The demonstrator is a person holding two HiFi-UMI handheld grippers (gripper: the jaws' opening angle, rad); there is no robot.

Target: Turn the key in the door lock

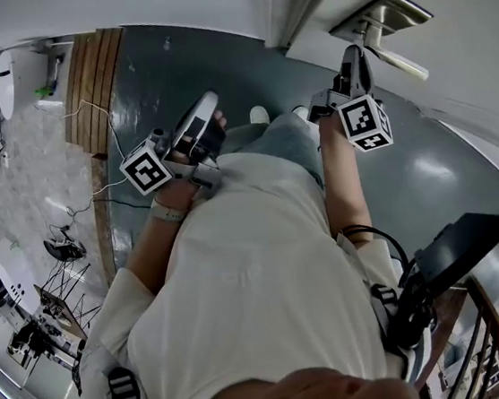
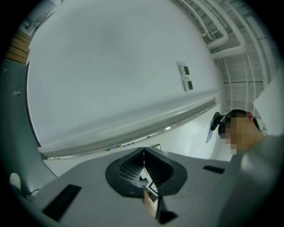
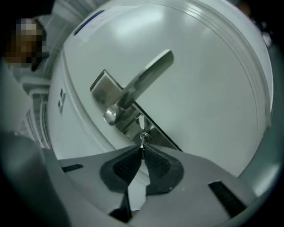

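Satin-finished metal forms the door handle [image 3: 146, 75], with brighter polished metal on the lock plate [image 3: 133, 119]. Both are set in a smooth, white-painted door [image 3: 208, 88] with a soft sheen. The key [image 3: 143, 138] is shiny metal. The right gripper [image 3: 142, 150] has black, finely ribbed pads [image 3: 126, 166] and a matt grey plastic body. The dark floor [image 1: 444, 170] is glossy, the planks [image 1: 95, 77] are wood, and the person's shirt [image 1: 260, 283] is pale cloth.
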